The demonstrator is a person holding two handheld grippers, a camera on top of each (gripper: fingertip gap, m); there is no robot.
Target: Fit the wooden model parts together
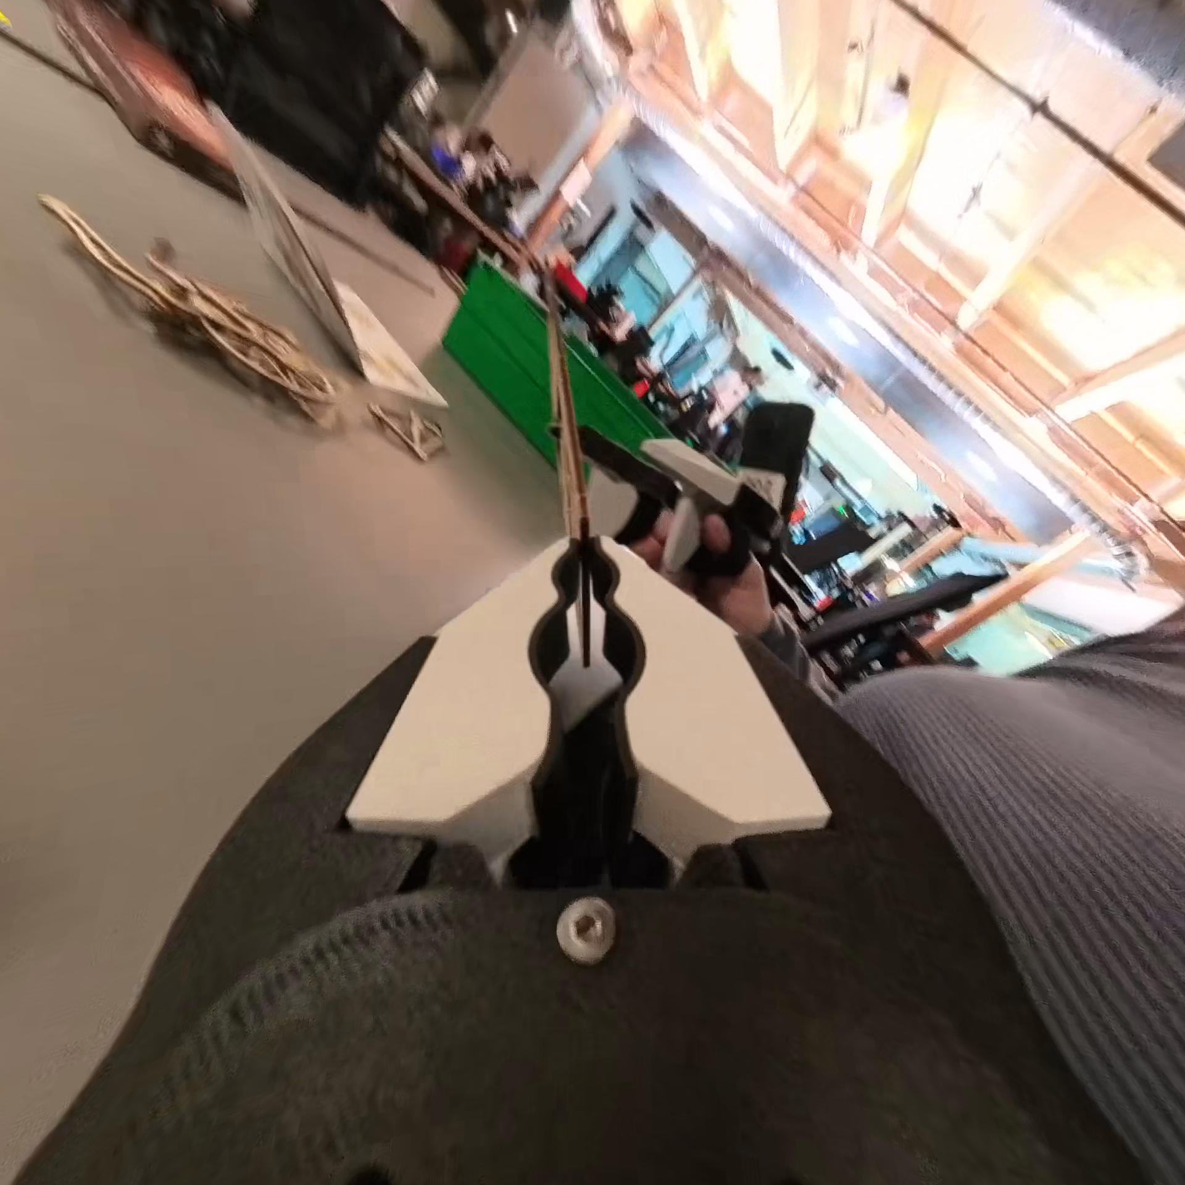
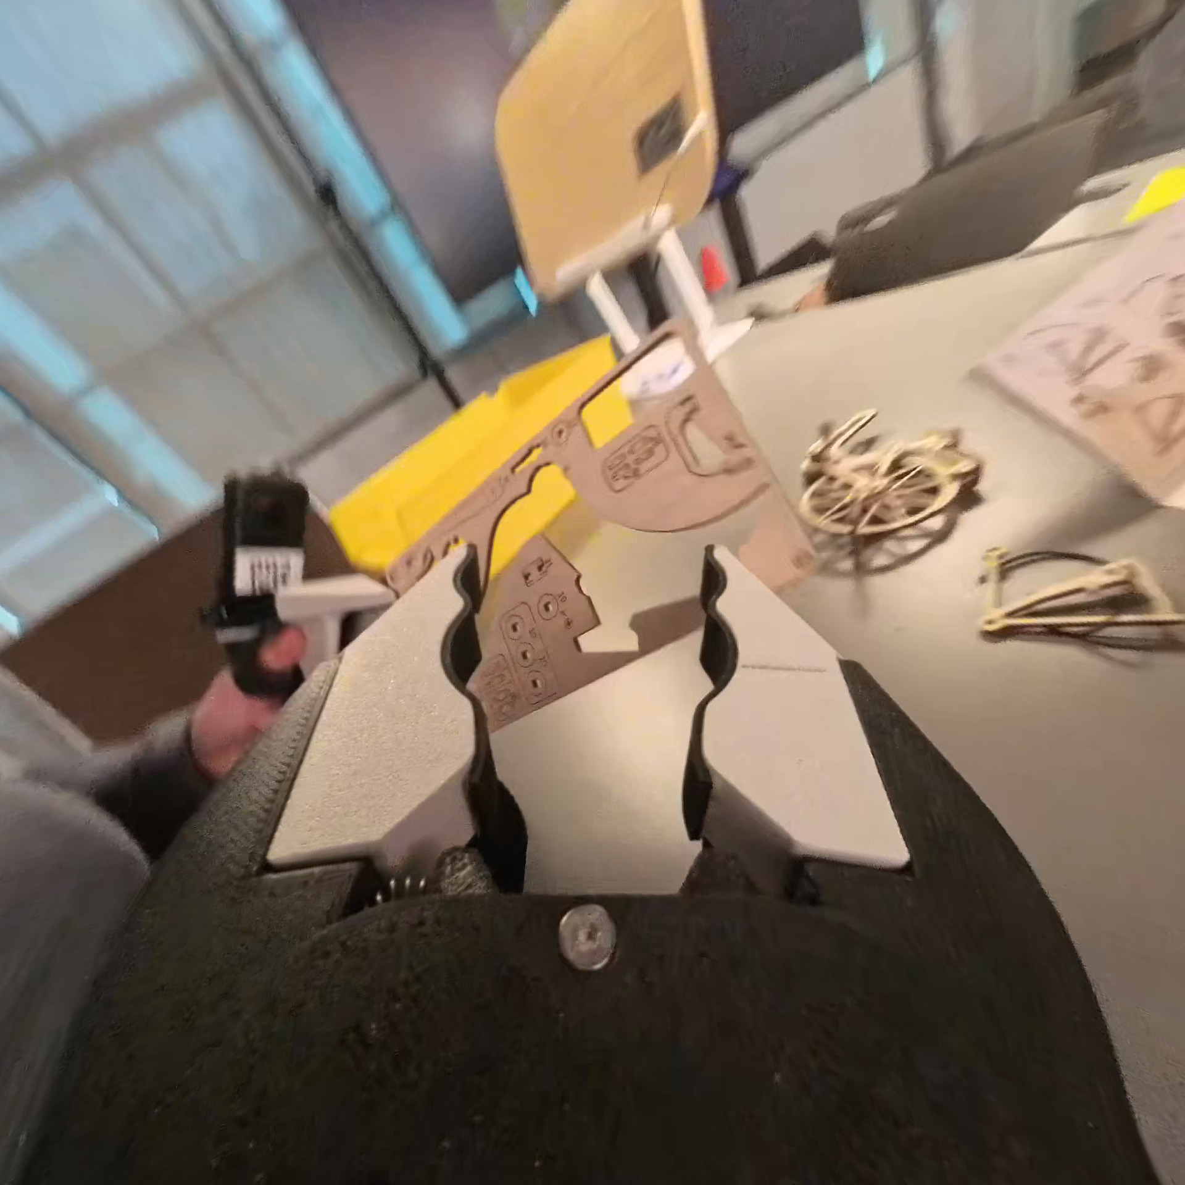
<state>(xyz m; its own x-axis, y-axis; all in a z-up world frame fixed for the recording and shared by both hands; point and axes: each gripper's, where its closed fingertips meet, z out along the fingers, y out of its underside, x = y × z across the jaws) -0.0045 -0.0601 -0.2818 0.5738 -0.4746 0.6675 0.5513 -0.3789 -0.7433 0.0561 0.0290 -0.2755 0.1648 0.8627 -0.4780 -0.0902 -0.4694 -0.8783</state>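
My left gripper (image 1: 585, 544) is shut on a thin laser-cut wooden sheet (image 1: 565, 410), which I see edge-on as it rises from between the pads. The right wrist view shows the same sheet (image 2: 660, 494) flat-on: brown, with cut-outs and engraved part outlines, held up over the table. My right gripper (image 2: 590, 564) is open. The sheet's lower corner stands between its fingers, close to the left finger (image 2: 410, 641), and the pads do not press on it. The right gripper also shows in the left wrist view (image 1: 692, 487), in a person's hand just beyond the sheet.
On the grey table (image 2: 898, 737) lie a wheel-like wooden assembly (image 2: 885, 481), a small triangular wooden piece (image 2: 1084, 596) and an instruction sheet (image 2: 1109, 385). A yellow bin (image 2: 449, 474) stands behind the sheet. The left wrist view shows a green box (image 1: 513, 359) and a pile of wooden parts (image 1: 218, 327).
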